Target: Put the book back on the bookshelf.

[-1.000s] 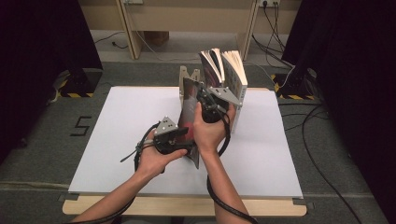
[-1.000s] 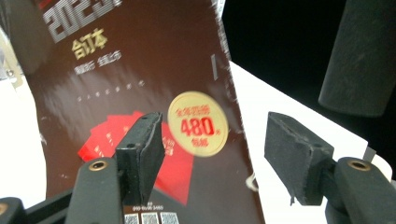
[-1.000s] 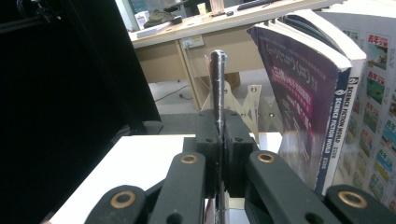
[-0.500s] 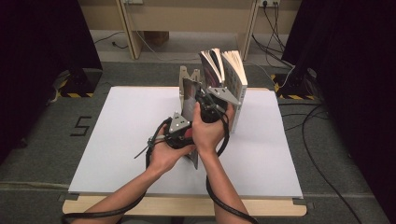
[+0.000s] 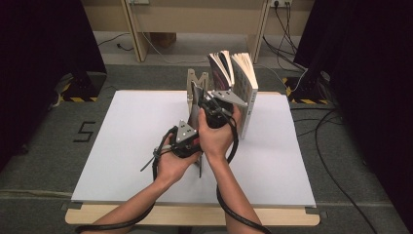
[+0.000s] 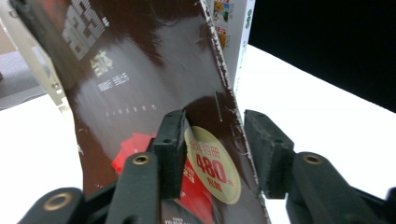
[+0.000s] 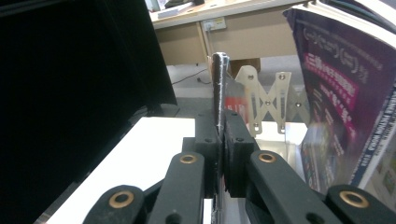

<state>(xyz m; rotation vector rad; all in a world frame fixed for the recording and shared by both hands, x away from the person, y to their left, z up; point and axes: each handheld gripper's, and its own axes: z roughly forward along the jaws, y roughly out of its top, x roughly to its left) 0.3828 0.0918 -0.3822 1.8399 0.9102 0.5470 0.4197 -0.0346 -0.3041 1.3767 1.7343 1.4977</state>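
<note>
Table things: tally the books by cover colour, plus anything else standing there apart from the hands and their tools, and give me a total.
Dark brown book: 1
Purple book: 1
White book: 1
Folding rack: 1
Total: 4

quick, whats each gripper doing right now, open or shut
Left gripper: jaws have just been closing around the brown book's lower edge, right pad not yet touching.
Right gripper: shut on the same book's top edge.
</note>
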